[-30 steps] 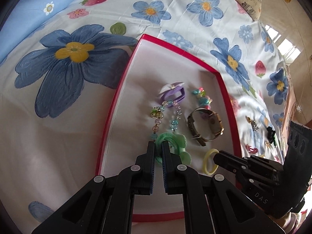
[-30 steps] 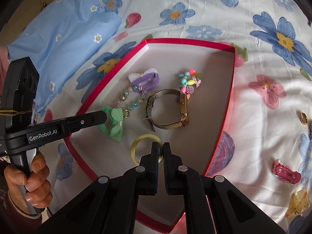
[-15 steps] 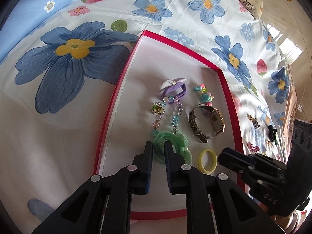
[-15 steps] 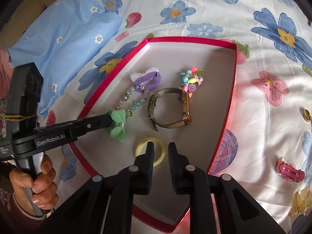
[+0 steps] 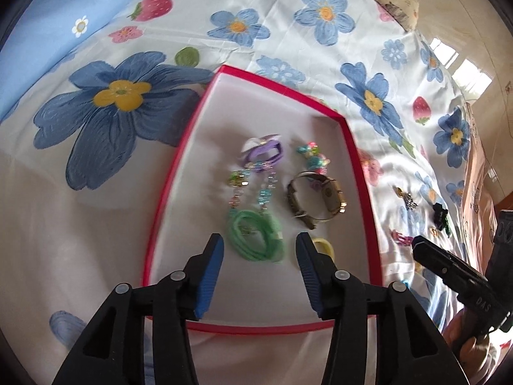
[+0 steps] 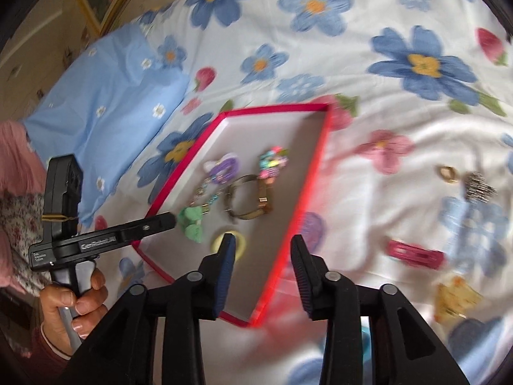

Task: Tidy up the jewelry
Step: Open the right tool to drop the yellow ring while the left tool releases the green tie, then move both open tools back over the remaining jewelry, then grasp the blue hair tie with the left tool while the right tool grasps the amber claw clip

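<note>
A red-rimmed tray (image 5: 282, 89) on the flowered bedsheet holds a purple bow tie (image 5: 263, 152), a bead bracelet (image 5: 312, 155), a beaded chain (image 5: 253, 189), a watch (image 5: 315, 199), a green hair tie (image 5: 256, 237) and a yellow ring (image 5: 323, 247). My left gripper (image 5: 259, 256) is opening. The green tie lies on the tray floor between its tips, untouched by the pads. My right gripper (image 6: 263, 250) is opening too, hanging over the tray's near rim (image 6: 272, 109) with nothing between its fingers. The yellow ring (image 6: 228, 242) lies just behind its left finger.
Loose pieces lie on the sheet right of the tray: a pink clip (image 6: 413, 253), an amber clip (image 6: 455, 298), a gold ring (image 6: 447, 173) and a silver piece (image 6: 479, 186). A blue pillow (image 6: 105, 122) lies at the back left. A hand (image 6: 73, 301) grips the left handle.
Both grippers went from shut to open. The green tie and the yellow ring now lie free on the tray. My right gripper drew back and rightward toward the tray's rim.
</note>
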A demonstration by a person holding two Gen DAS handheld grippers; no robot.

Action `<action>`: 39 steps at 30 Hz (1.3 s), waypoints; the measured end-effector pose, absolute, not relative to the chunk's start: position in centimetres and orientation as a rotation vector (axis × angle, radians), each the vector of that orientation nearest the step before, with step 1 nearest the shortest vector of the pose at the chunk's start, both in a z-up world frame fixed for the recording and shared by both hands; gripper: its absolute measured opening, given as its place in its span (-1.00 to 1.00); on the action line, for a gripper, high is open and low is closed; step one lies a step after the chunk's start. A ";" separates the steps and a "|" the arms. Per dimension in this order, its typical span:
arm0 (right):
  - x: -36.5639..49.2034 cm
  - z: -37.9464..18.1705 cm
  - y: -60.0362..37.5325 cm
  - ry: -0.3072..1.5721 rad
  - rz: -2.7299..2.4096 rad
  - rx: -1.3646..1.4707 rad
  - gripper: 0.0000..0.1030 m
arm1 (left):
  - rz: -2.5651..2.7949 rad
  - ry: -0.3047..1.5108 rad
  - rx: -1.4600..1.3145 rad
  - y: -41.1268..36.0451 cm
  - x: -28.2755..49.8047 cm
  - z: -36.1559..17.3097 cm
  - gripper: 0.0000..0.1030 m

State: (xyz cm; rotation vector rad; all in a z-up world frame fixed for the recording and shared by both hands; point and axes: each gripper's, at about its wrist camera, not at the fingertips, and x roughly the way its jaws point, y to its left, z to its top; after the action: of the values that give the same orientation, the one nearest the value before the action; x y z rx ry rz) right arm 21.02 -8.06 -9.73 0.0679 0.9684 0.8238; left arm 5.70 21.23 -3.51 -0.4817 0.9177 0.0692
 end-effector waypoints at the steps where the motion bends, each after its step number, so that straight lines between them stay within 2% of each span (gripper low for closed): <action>1: 21.1 -9.7 -8.8 0.968 0.810 0.078 -0.16 | 0.063 0.915 -0.479 21.0 5.7 -3.3 0.03; 8: 21.8 -9.3 -14.4 0.955 0.708 0.133 -0.07 | -0.002 0.906 -0.442 18.3 6.0 -2.2 0.11; 19: 22.1 -10.2 -20.9 0.953 0.581 0.175 -0.03 | -0.086 0.936 -0.369 14.3 7.4 -2.2 0.11; 39: 22.0 -12.4 -24.0 0.993 0.525 0.186 -0.03 | -0.249 0.987 -0.185 6.7 9.2 -2.8 0.11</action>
State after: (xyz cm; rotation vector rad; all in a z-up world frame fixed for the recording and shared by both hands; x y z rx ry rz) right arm 22.03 -24.05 -12.41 0.1862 0.9925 0.5253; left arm 9.25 6.68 -2.75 -0.1849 0.9869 -0.2495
